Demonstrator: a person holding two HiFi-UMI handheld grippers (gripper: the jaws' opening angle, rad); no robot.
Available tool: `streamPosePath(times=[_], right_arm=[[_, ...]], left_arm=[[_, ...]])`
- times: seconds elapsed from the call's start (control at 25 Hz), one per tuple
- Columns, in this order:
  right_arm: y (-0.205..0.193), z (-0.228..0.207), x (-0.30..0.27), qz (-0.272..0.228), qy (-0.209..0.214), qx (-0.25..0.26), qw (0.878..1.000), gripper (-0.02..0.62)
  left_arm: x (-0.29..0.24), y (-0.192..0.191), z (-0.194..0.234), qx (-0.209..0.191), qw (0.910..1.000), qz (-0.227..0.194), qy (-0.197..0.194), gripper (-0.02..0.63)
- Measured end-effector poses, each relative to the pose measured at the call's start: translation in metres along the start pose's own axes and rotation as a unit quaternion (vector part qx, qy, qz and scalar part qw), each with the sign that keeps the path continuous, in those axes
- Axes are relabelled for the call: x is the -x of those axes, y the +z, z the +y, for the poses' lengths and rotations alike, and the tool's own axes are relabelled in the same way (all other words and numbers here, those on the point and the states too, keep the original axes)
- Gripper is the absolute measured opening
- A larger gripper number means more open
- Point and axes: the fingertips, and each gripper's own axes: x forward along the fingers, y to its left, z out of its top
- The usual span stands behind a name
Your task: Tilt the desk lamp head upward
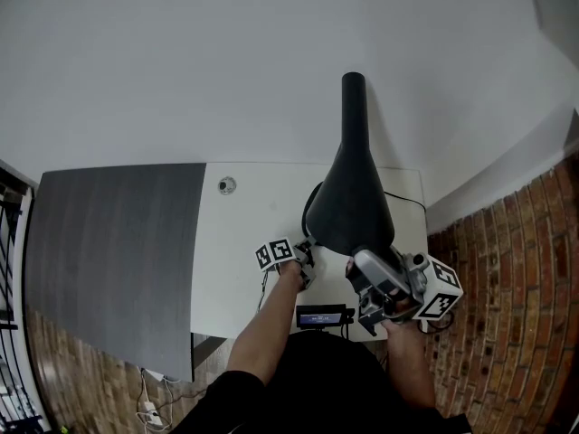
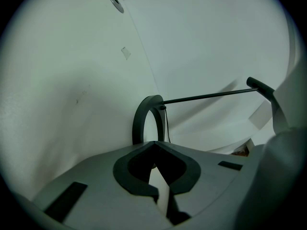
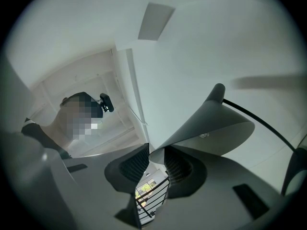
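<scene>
The black desk lamp stands on the white desk [image 1: 253, 233], and its cone shade [image 1: 348, 197] rises toward me. My right gripper [image 1: 357, 268] is at the shade's near rim. In the right gripper view the shade [image 3: 211, 123] has its rim edge pinched between the jaws of the right gripper [image 3: 156, 155]. My left gripper [image 1: 306, 262] is low beside the lamp's ring base [image 1: 310, 208]. In the left gripper view the ring base [image 2: 142, 119] runs in behind the closed tips of the left gripper [image 2: 154, 145]. The thin lamp rod [image 2: 211, 96] crosses to the right.
A cable grommet [image 1: 227, 185] sits in the desk's back left. A dark grey panel [image 1: 118, 260] adjoins the desk on the left. A small black device with a lit screen [image 1: 323, 316] is at the front edge. Brick [image 1: 507, 278] lies to the right, and the lamp's cable [image 1: 407, 202] runs behind the shade.
</scene>
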Motion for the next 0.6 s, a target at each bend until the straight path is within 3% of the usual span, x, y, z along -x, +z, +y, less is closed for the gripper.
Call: streamPosePath(times=[0.6], right_arm=[[0.012,0.009,-0.009,-0.004,0.006,0.005,1.000,0.092]], left_arm=[[-0.001,0.000,0.000,0.000,1.0000,0.000,0.000,0.009]])
